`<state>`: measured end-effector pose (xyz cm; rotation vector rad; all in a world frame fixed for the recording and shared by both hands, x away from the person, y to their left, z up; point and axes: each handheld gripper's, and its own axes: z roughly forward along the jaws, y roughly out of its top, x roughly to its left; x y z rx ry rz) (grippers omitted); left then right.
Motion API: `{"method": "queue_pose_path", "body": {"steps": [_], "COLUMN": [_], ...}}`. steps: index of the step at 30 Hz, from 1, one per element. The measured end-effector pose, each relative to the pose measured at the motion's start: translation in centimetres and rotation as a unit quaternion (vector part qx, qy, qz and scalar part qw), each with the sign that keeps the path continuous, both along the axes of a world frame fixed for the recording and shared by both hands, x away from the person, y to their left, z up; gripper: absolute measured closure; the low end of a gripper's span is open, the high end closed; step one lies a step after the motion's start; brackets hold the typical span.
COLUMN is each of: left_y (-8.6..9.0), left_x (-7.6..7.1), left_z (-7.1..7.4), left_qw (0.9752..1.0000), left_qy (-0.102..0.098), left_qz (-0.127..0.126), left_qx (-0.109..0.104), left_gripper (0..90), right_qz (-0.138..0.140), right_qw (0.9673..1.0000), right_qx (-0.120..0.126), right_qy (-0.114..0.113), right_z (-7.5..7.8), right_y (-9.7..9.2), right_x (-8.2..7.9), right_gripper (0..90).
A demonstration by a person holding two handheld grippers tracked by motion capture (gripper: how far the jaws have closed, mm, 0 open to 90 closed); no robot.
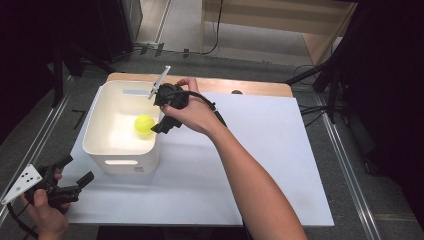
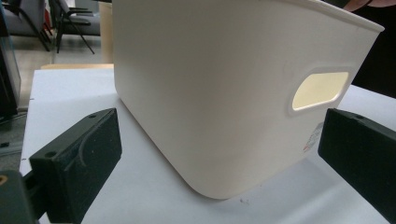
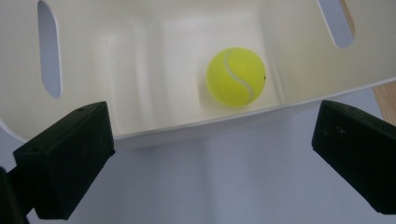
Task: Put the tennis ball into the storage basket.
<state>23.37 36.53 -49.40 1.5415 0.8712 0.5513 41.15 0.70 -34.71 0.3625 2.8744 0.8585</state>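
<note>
At the near left corner of the white table sheet (image 1: 260, 165), the left gripper (image 1: 75, 182) rests low in the hand with its jaws spread wide and nothing between them, aimed at the smooth outer wall of the white bin (image 2: 224, 84), which is rounded at its corners and has an oval handle slot. Farther in, the right gripper (image 1: 162, 117) hangs at the bin's right rim, its matte black jaws fully apart and empty. Beyond them the tennis ball (image 3: 236, 77) lies on the bin floor near the right wall, fuzzy and yellow-green with a pale curved seam, free of both jaws. The drop looks done, so the sound move is to draw the right hand away level, keeping the open jaws clear of the thin glossy plastic rim so the light bin is not nudged
</note>
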Motion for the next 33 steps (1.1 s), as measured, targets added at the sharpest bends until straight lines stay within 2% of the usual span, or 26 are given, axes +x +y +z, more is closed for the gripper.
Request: {"method": "queue_pose_path", "body": {"steps": [4, 12, 22, 33], "left_y": [0.0, 0.0, 0.0, -0.1], "left_x": [0.0, 0.0, 0.0, 0.0], "left_z": [0.0, 0.0, 0.0, 0.0], "left_qw": [1.0, 1.0, 1.0, 1.0], "left_qy": [0.0, 0.0, -0.001, 0.001], "left_qz": [0.0, 0.0, 0.0, 0.0], "left_qx": [-0.001, 0.001, 0.003, 0.004], "left_gripper": [0.0, 0.0, 0.0, 0.0], "right_qz": [-0.007, -0.026, -0.045, -0.088], "right_qw": [0.9999, 0.9996, 0.9983, 0.9942], "right_qx": [0.01, 0.013, 0.036, 0.061], "right_qy": [0.003, -0.001, -0.002, -0.014], "right_z": [-0.3, -1.1, -2.3, -3.8], "right_y": [-0.9, -2.7, -5.8, -9.6], "right_x": [-0.2, -0.5, -1.0, -2.1], "right_gripper": [0.0, 0.0, 0.0, 0.0]}}
